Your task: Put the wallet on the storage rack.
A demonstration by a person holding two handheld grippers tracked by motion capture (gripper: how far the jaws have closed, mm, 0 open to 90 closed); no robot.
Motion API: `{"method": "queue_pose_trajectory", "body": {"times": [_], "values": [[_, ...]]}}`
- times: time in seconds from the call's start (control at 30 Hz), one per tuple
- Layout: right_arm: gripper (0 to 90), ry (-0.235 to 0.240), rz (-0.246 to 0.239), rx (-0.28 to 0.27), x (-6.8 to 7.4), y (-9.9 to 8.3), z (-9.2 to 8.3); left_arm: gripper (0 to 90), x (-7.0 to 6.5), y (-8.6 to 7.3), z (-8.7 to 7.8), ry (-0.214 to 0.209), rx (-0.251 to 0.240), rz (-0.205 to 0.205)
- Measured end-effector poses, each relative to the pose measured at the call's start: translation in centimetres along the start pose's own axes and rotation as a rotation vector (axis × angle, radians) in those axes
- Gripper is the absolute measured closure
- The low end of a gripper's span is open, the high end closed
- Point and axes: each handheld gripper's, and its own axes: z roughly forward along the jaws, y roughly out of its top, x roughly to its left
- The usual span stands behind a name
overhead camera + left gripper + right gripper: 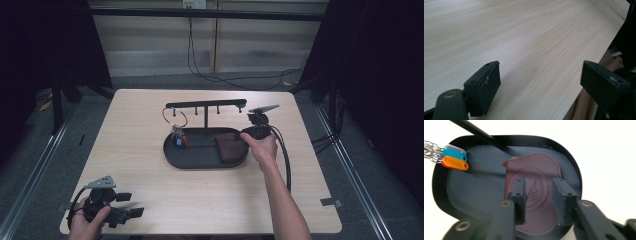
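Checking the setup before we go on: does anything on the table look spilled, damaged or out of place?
Nothing stands out. The brown pouch lies flat in the black tray, the key tags hang on their ring from the rack, and nothing looks spilled or broken.

My high view sits above my side of the table (150,200) and looks forward and down, far enough to take in the whole top and the floor at 12 o'clock. My left gripper view rides low and close over bare wood (524,37) near the table's edge, looking along my wide-apart jaws. My right gripper view looks down from close on the black tray (439,195) and the maroon pouch (536,170) (both also in the high view, mid-table, tray (172,155), pouch (229,150)).
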Motion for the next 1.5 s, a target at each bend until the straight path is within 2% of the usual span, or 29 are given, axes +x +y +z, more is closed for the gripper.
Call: {"method": "queue_pose_trajectory", "body": {"times": [0.07,0.13,0.23,0.33,0.4,0.5,0.77,0.9,1.07,1.2,1.27,1.5], "values": [[55.5,0.005,-0.010,-0.011,0.2,-0.1,-0.2,16.3,0.1,0.0,-0.1,0.001,0.000,0.000],[54.0,0.009,-0.012,-0.023,0.2,-0.2,-0.4,16.3,0.1,0.0,-0.1,0.001,-0.005,-0.004],[47.7,0.048,-0.006,-0.086,-0.1,-0.5,-1.6,16.3,0.2,0.0,-0.1,0.000,-0.008,-0.008],[43.1,0.061,-0.008,-0.091,-0.2,-0.6,-2.1,16.4,0.2,0.0,-0.1,0.000,-0.011,-0.010],[39.3,0.070,-0.029,-0.101,0.0,-0.9,-2.8,16.4,0.2,0.0,-0.1,-0.009,-0.008,-0.017],[35.3,0.060,-0.042,-0.101,-0.1,-1.4,-3.2,16.4,0.2,0.0,-0.1,-0.002,-0.008,-0.011],[33.6,0.072,-0.073,-0.124,-0.7,-3.0,-4.1,16.5,0.2,0.1,0.2,-0.005,0.016,-0.004],[28.3,0.075,-0.067,-0.146,-0.9,-4.1,-4.6,16.5,0.3,0.0,0.0,-0.002,0.001,-0.015],[24.0,0.077,-0.087,-0.150,-1.1,-5.4,-5.1,16.5,0.5,0.0,-0.2,0.005,-0.011,-0.021],[27.5,0.093,-0.109,-0.178,-1.3,-6.8,-5.6,16.5,0.4,0.0,-0.1,0.006,-0.015,-0.026],[26.8,0.078,-0.129,-0.182,-1.4,-7.5,-5.8,16.5,0.5,0.0,-0.1,0.003,-0.016,-0.030],[26.1,0.095,-0.136,-0.200,-2.1,-10.4,-6.9,16.5,0.5,0.0,-0.2,0.007,-0.011,-0.023]]}}
